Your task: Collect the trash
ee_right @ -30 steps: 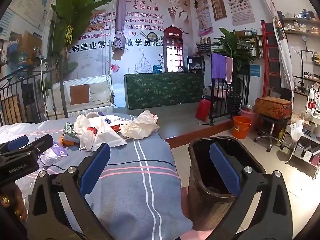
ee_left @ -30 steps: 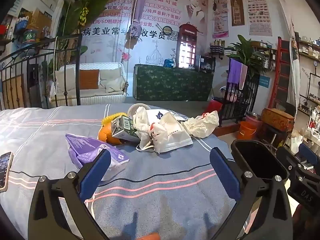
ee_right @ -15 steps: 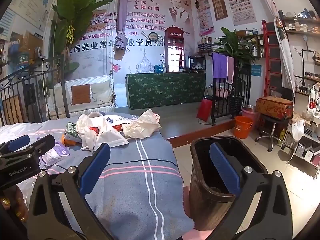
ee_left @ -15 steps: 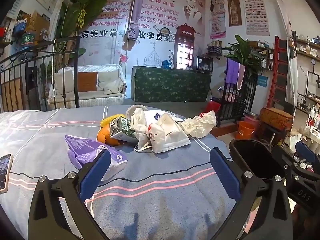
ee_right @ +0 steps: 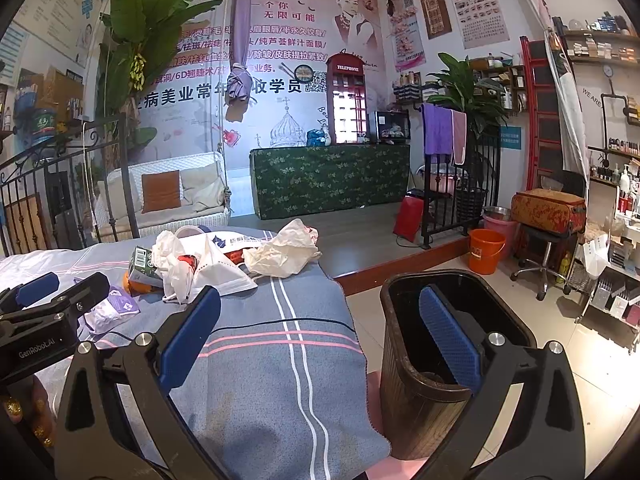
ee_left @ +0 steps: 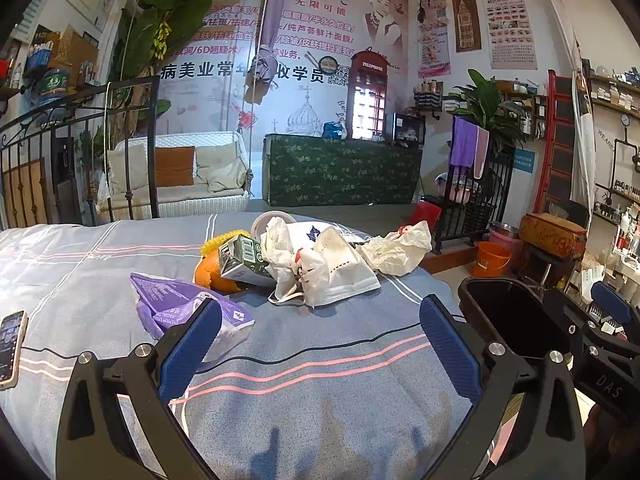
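Both grippers gape empty; the left gripper is nearer the crinkled purple plastic wrapper, lying just ahead-left on the striped bed, right gripper over dark bin.

On the bed we find the trash in one cluster: the wrapper lies nearest and leftmost, the carton behind it against the orange, and the bags to the right. The phone rests at the left edge. The bin stands on the floor just beside the bed's right side.
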A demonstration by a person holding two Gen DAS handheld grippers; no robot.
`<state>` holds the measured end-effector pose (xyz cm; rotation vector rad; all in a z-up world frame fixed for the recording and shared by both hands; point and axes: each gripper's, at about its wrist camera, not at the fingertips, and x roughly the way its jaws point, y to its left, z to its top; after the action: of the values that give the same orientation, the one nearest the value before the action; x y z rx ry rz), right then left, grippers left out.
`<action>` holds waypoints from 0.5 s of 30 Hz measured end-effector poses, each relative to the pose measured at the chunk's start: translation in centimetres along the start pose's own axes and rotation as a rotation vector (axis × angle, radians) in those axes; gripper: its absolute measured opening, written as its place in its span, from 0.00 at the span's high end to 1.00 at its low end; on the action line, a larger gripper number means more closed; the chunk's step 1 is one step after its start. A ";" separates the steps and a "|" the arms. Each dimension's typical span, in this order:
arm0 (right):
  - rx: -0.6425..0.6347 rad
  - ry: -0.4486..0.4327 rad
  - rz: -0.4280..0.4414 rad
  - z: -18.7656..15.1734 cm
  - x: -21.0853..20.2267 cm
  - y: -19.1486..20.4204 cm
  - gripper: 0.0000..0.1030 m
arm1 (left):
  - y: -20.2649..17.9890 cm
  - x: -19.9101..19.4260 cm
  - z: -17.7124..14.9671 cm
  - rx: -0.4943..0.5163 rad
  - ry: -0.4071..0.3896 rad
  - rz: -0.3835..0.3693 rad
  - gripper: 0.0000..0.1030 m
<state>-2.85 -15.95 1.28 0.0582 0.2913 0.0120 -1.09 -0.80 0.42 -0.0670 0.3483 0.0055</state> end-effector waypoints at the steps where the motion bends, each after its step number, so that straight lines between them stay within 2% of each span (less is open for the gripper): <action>1: -0.001 0.001 0.000 0.0 0.0 0.0 0.04 | 0.0 0.1 0.0 -0.002 -0.001 0.000 0.05; 15: -0.002 0.000 -0.001 -0.1 0.1 0.1 0.04 | -0.1 0.1 -0.3 -0.002 0.003 0.003 0.05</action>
<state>-2.79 -15.87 1.13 0.0563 0.2915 0.0111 -1.12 -0.93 0.15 -0.0686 0.3517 0.0090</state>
